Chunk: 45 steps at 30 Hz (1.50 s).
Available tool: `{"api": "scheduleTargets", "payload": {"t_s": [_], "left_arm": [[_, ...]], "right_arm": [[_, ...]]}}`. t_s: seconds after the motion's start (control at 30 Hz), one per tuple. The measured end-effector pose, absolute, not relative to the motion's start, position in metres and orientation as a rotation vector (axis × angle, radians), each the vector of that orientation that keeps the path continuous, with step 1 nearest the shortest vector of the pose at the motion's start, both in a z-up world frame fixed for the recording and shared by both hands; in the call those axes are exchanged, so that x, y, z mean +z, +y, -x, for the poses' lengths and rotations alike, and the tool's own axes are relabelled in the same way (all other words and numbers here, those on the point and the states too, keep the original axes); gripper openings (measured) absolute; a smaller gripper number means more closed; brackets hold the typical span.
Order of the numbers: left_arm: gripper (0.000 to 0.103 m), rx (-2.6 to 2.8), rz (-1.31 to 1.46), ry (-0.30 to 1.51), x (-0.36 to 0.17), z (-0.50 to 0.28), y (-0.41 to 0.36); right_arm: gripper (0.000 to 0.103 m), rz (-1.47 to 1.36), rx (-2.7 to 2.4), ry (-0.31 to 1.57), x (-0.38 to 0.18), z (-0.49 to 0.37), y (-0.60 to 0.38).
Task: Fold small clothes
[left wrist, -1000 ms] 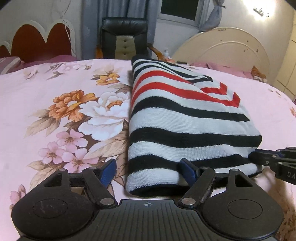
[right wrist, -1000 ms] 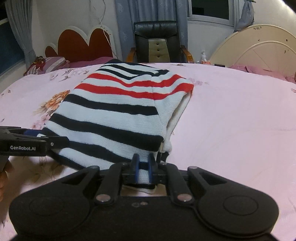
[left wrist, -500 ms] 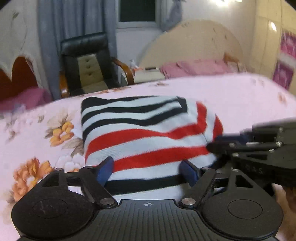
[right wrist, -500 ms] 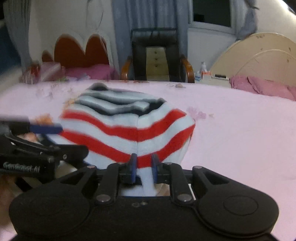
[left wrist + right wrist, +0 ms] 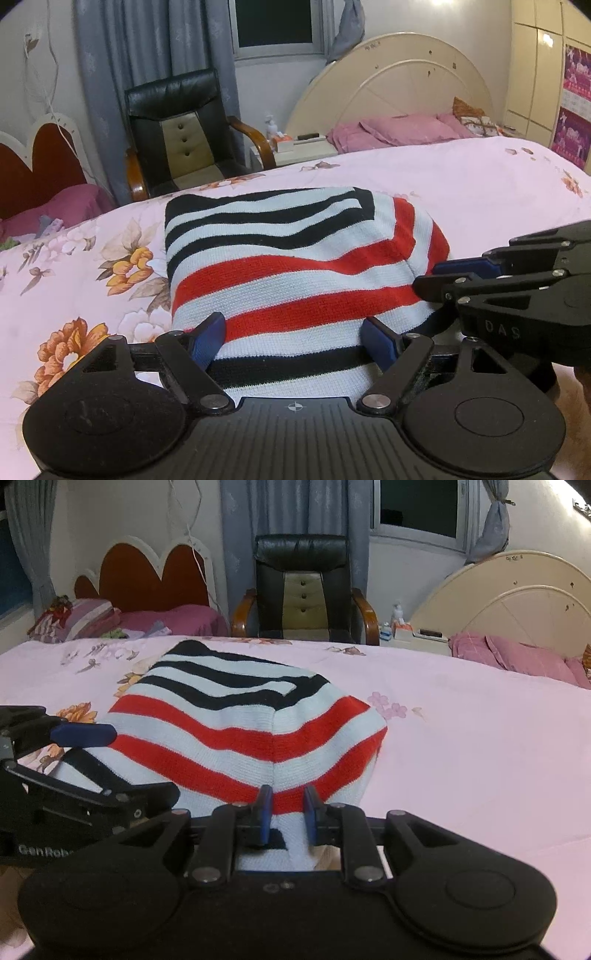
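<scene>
Knitwear, a striped sweater [image 5: 295,266] in black, white and red, lies folded over on the bed [image 5: 480,184], whose pink sheet carries a flower print. No container shows in either view.

The left claw [image 5: 295,341] stands released and wide, its blue pads either side of the sweater's near edge without pressing it. The right claw [image 5: 288,812] has a narrow gap with white knit between the pads; they do not visibly pinch it.

A second ago the sweater lay long and flat, black stripes nearest; now the near half is doubled over, red stripes in front, and the right claw's gap has widened.

Both claw bodies hide the sweater's nearest hem, and the fold's underside cannot be seen. A black chair [image 5: 303,587] stands beyond the bed.
</scene>
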<state>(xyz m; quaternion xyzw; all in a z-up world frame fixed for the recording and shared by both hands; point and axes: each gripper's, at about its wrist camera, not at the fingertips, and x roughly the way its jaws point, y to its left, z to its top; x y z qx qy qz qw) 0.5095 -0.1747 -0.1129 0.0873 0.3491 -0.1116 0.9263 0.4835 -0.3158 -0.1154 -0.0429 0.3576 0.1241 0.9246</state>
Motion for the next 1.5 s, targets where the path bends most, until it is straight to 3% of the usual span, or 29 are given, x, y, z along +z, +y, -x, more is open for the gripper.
{"api": "scheduleTargets", "payload": {"t_s": [0.4,0.63,0.7,1.0,1.1,1.37,1.5], "left_arm": [[0.08,-0.234,-0.243,0.698,-0.111,-0.502,-0.175],[0.081,-0.23,-0.241,0.687,-0.108,-0.497,-0.17],[0.081,-0.212,-0.238,0.675,-0.101,-0.49,-0.166],[0.081,-0.185,-0.029,0.648,-0.093,-0.462,-0.108],[0.088,-0.188,0.107,0.692,-0.099,-0.474,-0.086],[0.089,-0.274,0.447,0.82,-0.128,-0.505,-0.053],[0.089,-0.269,0.458,0.837,-0.137,-0.514,-0.054]], "right_arm": [[0.03,0.168,0.243,0.765,-0.108,-0.47,-0.316],[0.048,0.001,0.199,0.774,-0.103,-0.468,-0.339],[0.048,-0.017,0.205,0.768,-0.104,-0.463,-0.346],[0.056,-0.316,0.279,0.749,-0.102,-0.427,-0.394],[0.062,-0.44,0.323,0.783,-0.106,-0.436,-0.409],[0.064,-0.697,0.36,0.895,-0.134,-0.48,-0.439],[0.064,-0.754,0.378,0.907,-0.143,-0.49,-0.444]]}}
